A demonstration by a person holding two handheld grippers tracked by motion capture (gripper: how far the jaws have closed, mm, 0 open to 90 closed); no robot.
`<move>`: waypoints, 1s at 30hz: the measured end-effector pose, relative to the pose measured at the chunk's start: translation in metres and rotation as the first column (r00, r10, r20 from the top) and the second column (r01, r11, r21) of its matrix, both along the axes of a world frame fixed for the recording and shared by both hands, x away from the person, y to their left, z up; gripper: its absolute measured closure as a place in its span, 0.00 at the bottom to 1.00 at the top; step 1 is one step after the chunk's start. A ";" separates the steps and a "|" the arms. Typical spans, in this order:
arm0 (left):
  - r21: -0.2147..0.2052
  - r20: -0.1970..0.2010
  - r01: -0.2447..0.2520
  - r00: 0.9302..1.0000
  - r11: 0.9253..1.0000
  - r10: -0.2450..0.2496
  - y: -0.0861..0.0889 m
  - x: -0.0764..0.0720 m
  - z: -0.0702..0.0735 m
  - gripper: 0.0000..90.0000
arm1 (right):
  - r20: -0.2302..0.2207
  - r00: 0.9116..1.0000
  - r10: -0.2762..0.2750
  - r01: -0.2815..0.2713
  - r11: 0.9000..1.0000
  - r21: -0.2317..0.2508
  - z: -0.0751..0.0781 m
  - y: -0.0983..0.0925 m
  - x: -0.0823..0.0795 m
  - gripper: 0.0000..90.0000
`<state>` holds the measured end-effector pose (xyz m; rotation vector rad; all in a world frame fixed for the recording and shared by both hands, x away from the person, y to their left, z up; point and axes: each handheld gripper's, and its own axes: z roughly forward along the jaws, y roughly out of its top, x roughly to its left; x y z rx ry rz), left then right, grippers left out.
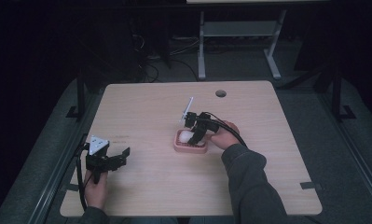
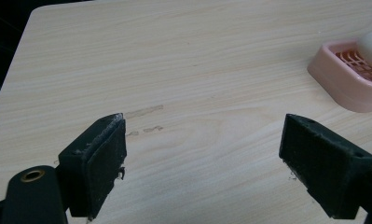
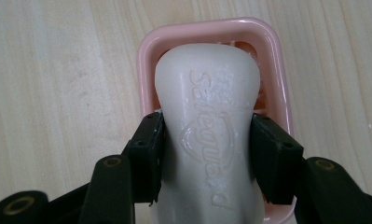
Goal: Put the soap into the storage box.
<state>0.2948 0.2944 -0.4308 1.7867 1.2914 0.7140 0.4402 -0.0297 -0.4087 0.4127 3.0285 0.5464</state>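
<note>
**Soap bar held over its pink dish**

Black pads of the right tongs (image 3: 207, 156) are seen clamped on the two long sides of a white soap bar (image 3: 207, 121), whose stamped face is turned toward the right gripper view. Behind and below the bar, a pink soap dish (image 3: 146, 51) is seen on the desk (image 3: 44, 70), its slotted floor partly hidden by the bar. From the high view, the right tongs (image 1: 196, 134) are angled down into the dish (image 1: 188, 147) near the middle of the desk. Whether the bar is already resting on the dish floor cannot be told.

The left tongs (image 1: 110, 159) are held apart and empty near the desk's left front, well away from the dish (image 2: 347, 88).

The step in hand is judged to be the setting of the bar into the dish. A short, level lowering is called for next, with the bar kept inside the rim, before the pads are spread and drawn clear.
</note>
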 end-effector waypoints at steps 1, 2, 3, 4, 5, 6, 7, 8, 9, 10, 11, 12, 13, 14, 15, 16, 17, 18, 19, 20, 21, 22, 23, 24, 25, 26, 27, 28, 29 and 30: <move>-0.008 0.003 -0.005 1.000 1.000 0.005 0.001 0.000 0.000 0.16 | -0.003 1.000 -0.003 0.003 1.000 0.000 -0.001 0.001 0.001 0.54; -0.010 0.002 -0.010 1.000 1.000 0.010 0.001 0.000 0.000 0.16 | -0.006 1.000 -0.007 0.007 1.000 -0.001 -0.002 0.002 0.002 0.54; -0.012 0.002 -0.012 1.000 1.000 0.012 0.002 0.000 0.000 0.16 | -0.008 1.000 -0.006 0.006 1.000 0.000 -0.003 0.003 0.003 0.54; -0.014 0.003 -0.011 1.000 1.000 0.011 0.002 0.000 0.000 0.16 | -0.011 1.000 -0.009 0.009 1.000 -0.002 -0.004 0.004 0.004 0.54; -0.013 0.001 -0.009 1.000 1.000 0.009 0.002 0.000 0.000 0.16 | -0.008 1.000 -0.013 0.013 1.000 -0.005 -0.006 0.005 0.004 0.54; -0.013 0.002 -0.008 1.000 1.000 0.008 0.002 0.000 0.000 0.16 | -0.012 1.000 -0.014 0.014 1.000 -0.004 -0.007 0.005 0.005 0.54; -0.010 0.001 -0.007 1.000 1.000 0.007 0.002 0.000 0.000 0.16 | -0.018 1.000 -0.016 0.016 1.000 -0.005 -0.008 0.005 0.006 0.54; -0.011 0.001 -0.006 1.000 1.000 0.006 0.001 0.000 0.000 0.16 | -0.017 1.000 -0.017 0.017 1.000 -0.008 -0.009 0.006 0.007 0.54; -0.011 0.002 -0.006 1.000 1.000 0.006 0.001 0.000 0.000 0.16 | -0.014 1.000 -0.018 0.018 1.000 -0.008 -0.010 0.006 0.007 0.54; -0.010 0.002 -0.006 1.000 1.000 0.006 0.001 0.000 0.000 0.16 | -0.016 1.000 -0.016 0.016 1.000 -0.008 -0.010 0.007 0.007 0.54; -0.010 0.002 -0.006 1.000 1.000 0.006 0.001 0.000 0.000 0.16 | -0.017 1.000 -0.017 0.017 1.000 -0.009 -0.011 0.007 0.007 0.54; -0.010 0.002 -0.005 1.000 1.000 0.005 0.001 0.000 0.000 0.16 | -0.019 1.000 -0.017 0.017 1.000 -0.012 -0.011 0.007 0.008 0.54; -0.010 0.002 -0.006 1.000 1.000 0.006 0.001 0.000 0.000 0.16 | -0.021 1.000 -0.020 0.020 1.000 -0.009 -0.012 0.007 0.008 0.54; -0.009 0.002 -0.007 1.000 1.000 0.007 0.001 0.000 0.000 0.16 | -0.019 1.000 -0.023 0.023 1.000 -0.009 -0.012 0.007 0.008 0.54; -0.009 0.001 -0.008 1.000 1.000 0.008 0.001 0.000 0.000 0.16 | -0.019 1.000 -0.022 0.022 1.000 -0.008 -0.012 0.006 0.009 0.54; -0.009 0.001 -0.007 1.000 1.000 0.007 0.001 0.000 0.000 0.16 | -0.019 1.000 -0.024 0.024 1.000 -0.008 -0.012 0.006 0.009 0.54; -0.010 0.001 -0.007 1.000 1.000 0.007 0.001 0.000 0.000 0.16 | -0.020 0.999 -0.027 0.027 1.000 -0.008 -0.012 0.006 0.009 0.54; -0.008 0.001 -0.007 1.000 1.000 0.007 0.001 0.000 0.000 0.16 | -0.020 0.999 -0.028 0.027 1.000 -0.009 -0.012 0.005 0.009 0.54; -0.010 0.001 -0.008 1.000 1.000 0.008 0.001 0.000 0.000 0.16 | -0.021 0.999 -0.028 0.028 1.000 -0.008 -0.012 0.005 0.009 0.54; -0.009 0.001 -0.007 1.000 1.000 0.007 0.001 0.000 0.000 0.16 | -0.022 0.999 -0.027 0.027 1.000 -0.009 -0.012 0.005 0.008 0.54; -0.011 0.002 -0.007 1.000 1.000 0.007 0.001 0.000 0.000 0.16 | -0.021 0.999 -0.024 0.024 1.000 -0.009 -0.012 0.005 0.008 0.54; -0.010 0.003 -0.006 1.000 1.000 0.006 0.001 0.000 0.000 0.16 | -0.020 0.999 -0.024 0.024 1.000 -0.009 -0.012 0.005 0.008 0.54; -0.012 0.003 -0.006 1.000 1.000 0.006 0.001 0.000 0.000 0.16 | -0.018 1.000 -0.023 0.022 1.000 -0.009 -0.012 0.006 0.008 0.54; -0.011 0.005 -0.006 1.000 1.000 0.006 0.001 0.000 0.000 0.16 | -0.015 1.000 -0.021 0.021 1.000 -0.011 -0.012 0.006 0.008 0.54; -0.012 0.005 -0.007 1.000 1.000 0.007 0.001 0.000 0.000 0.16 | -0.012 1.000 -0.024 0.024 1.000 -0.012 -0.012 0.006 0.008 0.54; -0.010 0.004 -0.008 1.000 1.000 0.008 0.001 0.000 0.001 0.16 | -0.014 1.000 -0.025 0.025 1.000 -0.012 -0.012 0.006 0.008 0.54; -0.010 0.003 -0.009 1.000 1.000 0.009 0.002 0.000 0.001 0.16 | -0.014 1.000 -0.024 0.024 1.000 -0.013 -0.012 0.006 0.008 0.54; -0.010 0.003 -0.009 1.000 1.000 0.009 0.002 0.000 0.001 0.16 | -0.014 1.000 -0.024 0.024 1.000 -0.013 -0.012 0.006 0.008 0.54; -0.012 0.002 -0.011 1.000 1.000 0.011 0.002 0.000 0.001 0.16 | -0.014 1.000 -0.027 0.026 1.000 -0.016 -0.012 0.006 0.008 0.54; -0.014 0.004 -0.010 1.000 1.000 0.010 0.002 0.000 0.001 0.16 | -0.015 0.999 -0.028 0.028 0.999 -0.019 -0.012 0.006 0.008 0.54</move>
